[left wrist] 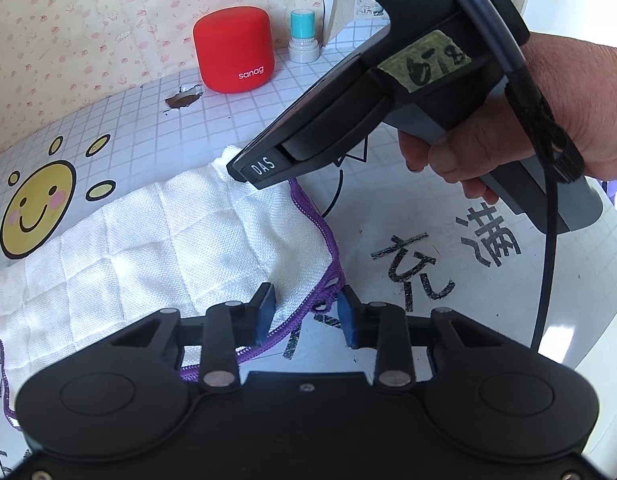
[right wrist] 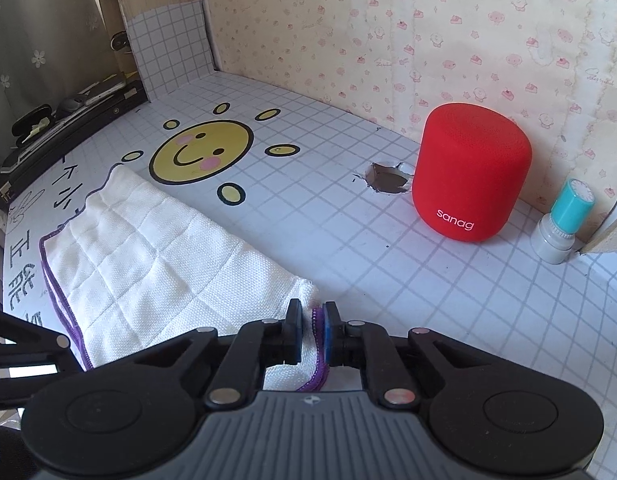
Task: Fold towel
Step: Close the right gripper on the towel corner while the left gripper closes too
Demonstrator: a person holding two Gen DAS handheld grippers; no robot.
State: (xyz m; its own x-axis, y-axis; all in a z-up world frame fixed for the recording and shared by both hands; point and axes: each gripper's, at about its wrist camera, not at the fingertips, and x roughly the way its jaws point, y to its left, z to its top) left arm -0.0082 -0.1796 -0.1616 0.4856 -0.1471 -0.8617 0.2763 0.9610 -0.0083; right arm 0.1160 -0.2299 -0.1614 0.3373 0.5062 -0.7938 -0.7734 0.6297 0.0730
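Observation:
A white waffle-weave towel (left wrist: 148, 248) with a purple hem lies folded on the grid-patterned table. In the left wrist view my left gripper (left wrist: 306, 314) straddles the towel's near right corner. Its blue pads stand apart, with the hem between them and a gap still showing, so it is open. My right gripper (right wrist: 311, 332) is shut on the towel's (right wrist: 148, 264) far right corner, with white cloth and purple hem bunched between its pads. From the left wrist view, the right gripper (left wrist: 248, 172) reaches down to that corner, held by a hand (left wrist: 508, 140).
A red sanag speaker (right wrist: 470, 176) and a teal-capped stamp (right wrist: 564, 224) stand by the papered back wall. A torn hole (right wrist: 388, 178) in the table covering lies beside the speaker. A yellow sun sticker (right wrist: 202, 152) is beyond the towel. A black case (right wrist: 68, 120) sits at the far left.

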